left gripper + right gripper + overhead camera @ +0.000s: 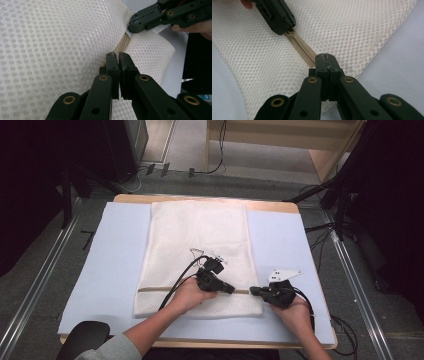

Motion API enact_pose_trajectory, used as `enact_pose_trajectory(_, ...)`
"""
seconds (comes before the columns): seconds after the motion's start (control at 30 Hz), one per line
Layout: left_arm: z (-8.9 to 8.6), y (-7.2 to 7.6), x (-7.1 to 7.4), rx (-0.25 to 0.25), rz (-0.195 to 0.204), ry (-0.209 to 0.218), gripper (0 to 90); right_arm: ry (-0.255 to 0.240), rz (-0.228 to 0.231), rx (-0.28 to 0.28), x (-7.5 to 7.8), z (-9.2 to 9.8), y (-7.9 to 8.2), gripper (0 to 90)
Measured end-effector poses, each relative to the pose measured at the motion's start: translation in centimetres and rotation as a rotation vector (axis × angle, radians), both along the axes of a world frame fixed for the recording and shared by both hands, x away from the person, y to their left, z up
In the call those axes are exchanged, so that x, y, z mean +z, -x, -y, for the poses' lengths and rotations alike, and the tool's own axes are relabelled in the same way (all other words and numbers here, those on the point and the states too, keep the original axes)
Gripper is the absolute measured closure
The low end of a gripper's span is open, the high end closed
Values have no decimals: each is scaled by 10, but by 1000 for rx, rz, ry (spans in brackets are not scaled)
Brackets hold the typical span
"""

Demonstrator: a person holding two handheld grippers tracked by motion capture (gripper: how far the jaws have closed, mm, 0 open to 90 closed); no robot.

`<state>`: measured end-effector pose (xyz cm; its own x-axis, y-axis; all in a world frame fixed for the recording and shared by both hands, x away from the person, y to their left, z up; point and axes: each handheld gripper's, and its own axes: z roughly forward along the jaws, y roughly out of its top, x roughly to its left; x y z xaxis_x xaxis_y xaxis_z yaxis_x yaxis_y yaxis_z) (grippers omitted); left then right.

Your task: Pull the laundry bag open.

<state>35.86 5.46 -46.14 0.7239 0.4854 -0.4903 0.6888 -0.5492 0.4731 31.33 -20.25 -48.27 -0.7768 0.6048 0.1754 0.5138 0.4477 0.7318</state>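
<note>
- High view: a white mesh bag point(197, 255) lies flat on a pale blue mat point(110, 270) that covers the table, with a tan zipper point(160, 289) running across the bag near its close edge.
- Both grippers sit on that zipper line, tips facing each other: the left gripper point(229, 288) over the bag's right half, the right gripper point(255, 291) at the bag's right edge, a short stretch of zipper between them.
- Left gripper view: the left gripper point(119, 56) has its jaws drawn together with barely a slit between them, right at the zipper point(123, 43) where the mesh folds up around it; whether they pinch the zipper I cannot tell.
- Right gripper view: the right gripper point(326, 58) has its jaws pressed together on the end of the zipper point(300, 46), which runs from its tips up to the left gripper point(287, 26).
</note>
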Motion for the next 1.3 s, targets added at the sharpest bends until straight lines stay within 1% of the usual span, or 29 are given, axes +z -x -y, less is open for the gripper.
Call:
enact_pose_trajectory(0.03,-2,0,1,-1,5,3,892,-3,-3,1,0,0,0,900)
enact_pose_trajectory(0.1,-5,0,2,0,3,4,892,-7,-7,0,0,0,0,900)
enact_pose_trajectory(0.13,-7,0,2,2,-5,13,891,-9,-8,-1,0,1,0,900)
enact_pose_trajectory(0.17,-9,-1,2,-1,0,8,891,-8,-9,-1,0,0,0,900)
enact_pose_trajectory(0.2,-11,0,2,2,-5,16,892,-8,-6,1,0,1,0,900)
enact_pose_trajectory(0.23,-13,0,2,-5,-6,9,892,-11,-8,-1,0,1,0,900)
enact_pose_trajectory(0.27,-14,0,3,0,2,12,892,-12,-8,0,-1,1,-1,900)
enact_pose_trajectory(0.3,-16,0,3,-7,-2,10,892,-14,-9,-2,-1,1,0,900)
enact_pose_trajectory(0.37,-18,0,4,-1,2,18,891,-17,-12,-5,-1,1,0,900)
enact_pose_trajectory(0.4,-18,0,5,-1,6,11,892,-18,-14,-7,-1,1,0,900)
enact_pose_trajectory(0.47,-18,1,6,-6,11,11,891,-19,-14,-8,-1,1,0,900)
enact_pose_trajectory(0.53,-18,2,6,-9,16,-5,892,-19,-14,-9,-1,1,0,900)
enact_pose_trajectory(0.57,-19,2,6,-10,10,-5,892,-17,-12,-8,-1,1,1,900)
enact_pose_trajectory(0.6,-21,1,6,-11,9,-17,892,-12,-8,-7,-1,1,1,900)
enact_pose_trajectory(0.63,-24,1,6,-1,4,-11,893,-9,-2,-3,-1,1,1,900)
enact_pose_trajectory(0.67,-27,0,7,-7,-3,-15,892,-10,-3,-5,-1,1,1,900)
enact_pose_trajectory(0.8,-33,2,9,-6,8,-11,892,-11,-6,-7,-1,1,1,900)
enact_pose_trajectory(0.83,-36,1,10,-13,-2,-14,892,-10,-4,-6,-1,1,1,900)
enact_pose_trajectory(0.87,-39,2,10,0,1,-11,892,-10,-3,-5,-1,1,1,900)
enact_pose_trajectory(0.9,-42,1,10,0,-6,0,892,-9,-1,-4,-1,1,1,900)
enact_pose_trajectory(0.93,-46,1,10,4,-11,0,892,-9,0,-4,-1,1,1,900)
enact_pose_trajectory(1.03,-53,2,13,0,-1,-3,891,-12,-2,-1,-1,1,0,900)
enact_pose_trajectory(1.07,-55,2,14,-1,-1,2,892,-13,-5,-1,-1,1,0,900)
enact_pose_trajectory(1.1,-57,3,15,-2,4,-7,891,-12,-6,0,-1,1,0,900)
enact_pose_trajectory(1.13,-59,4,15,2,7,-7,891,-13,-6,1,-1,1,0,900)
enact_pose_trajectory(1.17,-63,4,15,-1,3,-8,892,-13,-8,0,-1,1,0,900)
enact_pose_trajectory(1.2,-66,4,15,13,1,-2,891,-14,-5,2,-1,1,0,900)
enact_pose_trajectory(1.23,-69,3,15,11,-3,-1,892,-15,-7,3,-1,2,0,900)
enact_pose_trajectory(1.3,-73,5,16,17,2,3,892,-18,-11,1,-1,2,0,900)
